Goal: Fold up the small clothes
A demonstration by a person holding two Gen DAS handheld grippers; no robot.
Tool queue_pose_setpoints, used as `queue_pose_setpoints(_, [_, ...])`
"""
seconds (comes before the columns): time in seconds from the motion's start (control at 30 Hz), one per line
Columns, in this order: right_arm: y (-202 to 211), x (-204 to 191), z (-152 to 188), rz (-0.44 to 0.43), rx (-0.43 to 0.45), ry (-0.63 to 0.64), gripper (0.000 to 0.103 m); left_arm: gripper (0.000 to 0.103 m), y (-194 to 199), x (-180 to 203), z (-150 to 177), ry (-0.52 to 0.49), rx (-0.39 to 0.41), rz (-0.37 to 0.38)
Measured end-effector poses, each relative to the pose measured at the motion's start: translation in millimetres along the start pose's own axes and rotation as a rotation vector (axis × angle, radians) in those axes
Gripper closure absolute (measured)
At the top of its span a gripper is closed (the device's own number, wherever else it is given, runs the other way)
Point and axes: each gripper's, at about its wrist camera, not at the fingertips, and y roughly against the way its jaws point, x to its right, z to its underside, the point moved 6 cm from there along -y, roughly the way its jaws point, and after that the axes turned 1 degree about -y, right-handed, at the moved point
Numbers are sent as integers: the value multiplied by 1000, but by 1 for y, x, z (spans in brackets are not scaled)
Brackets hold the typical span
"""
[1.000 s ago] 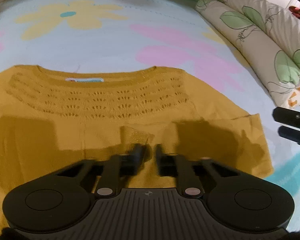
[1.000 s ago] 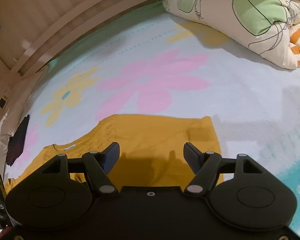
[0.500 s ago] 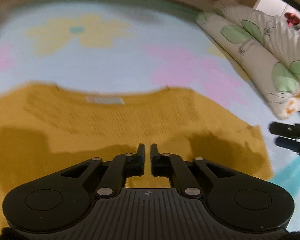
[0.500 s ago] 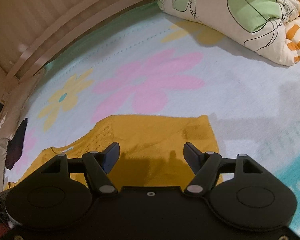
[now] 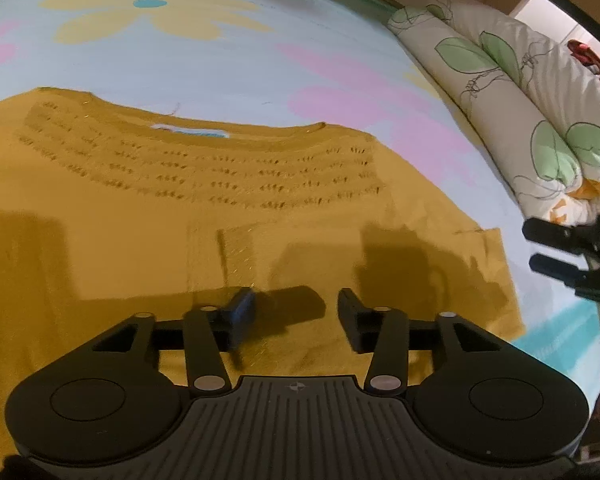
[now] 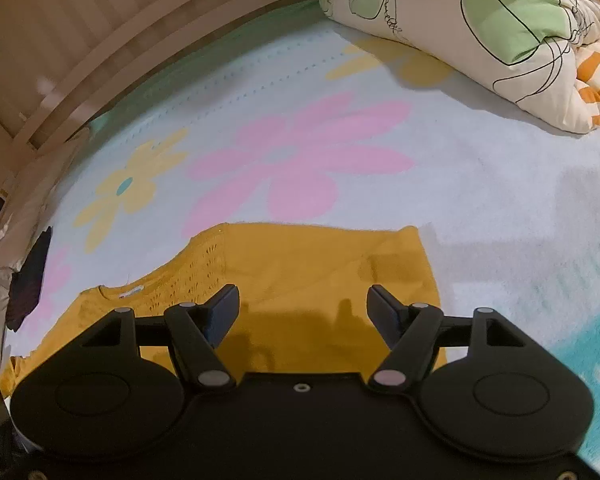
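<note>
A mustard-yellow knitted top point(image 5: 220, 200) lies flat on the flowered bed sheet, its neckline with a white label point(image 5: 190, 131) turned away from me. My left gripper point(image 5: 296, 308) hovers over the top's middle; its jaws are opening and hold nothing between them. In the right wrist view the same top point(image 6: 320, 264) shows its right sleeve edge. Over that side my right gripper point(image 6: 302, 304) stands open and empty. The right gripper's fingers point(image 5: 556, 248) also show at the right edge of the left wrist view, beside the sleeve.
The sheet point(image 6: 480, 184) is pale blue with pink and yellow flowers. A rolled leaf-print duvet point(image 6: 500, 28) lies at the far right. A wooden bed rail point(image 6: 120, 48) runs along the back. A dark cloth point(image 6: 30, 280) lies at the far left.
My left gripper let go of a pinched-up bit of the yellow top, shifted slightly, and its jaws went from shut to apart. The fabric now lies flat. The right gripper stayed put.
</note>
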Motion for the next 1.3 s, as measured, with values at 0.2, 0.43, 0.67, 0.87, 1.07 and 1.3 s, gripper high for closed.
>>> queue_pose_setpoints(0.2, [2,1,-1,-3,7,8,29,56,-6,1,-11,85,16,23])
queue_pose_setpoints(0.43, [3,5,-2,-1,13,2,29,46,20,-17,8,52,7,-19])
queue_pose_setpoints(0.67, [4,-2,0,-10,9,25,29,41,5,-10,5,104,28,45])
queue_pose_setpoints(0.87, [5,2,-1,9,15,25,29,97,-16,7,-6,134,33,106])
queue_pose_setpoints(1.07, [9,15,-5,43,29,6,29,97,14,21,-23,-16,150,59])
queue_pose_setpoints(1.3, [15,33,-10,79,51,-60,29,97,73,-19,-64,-29,263,-7])
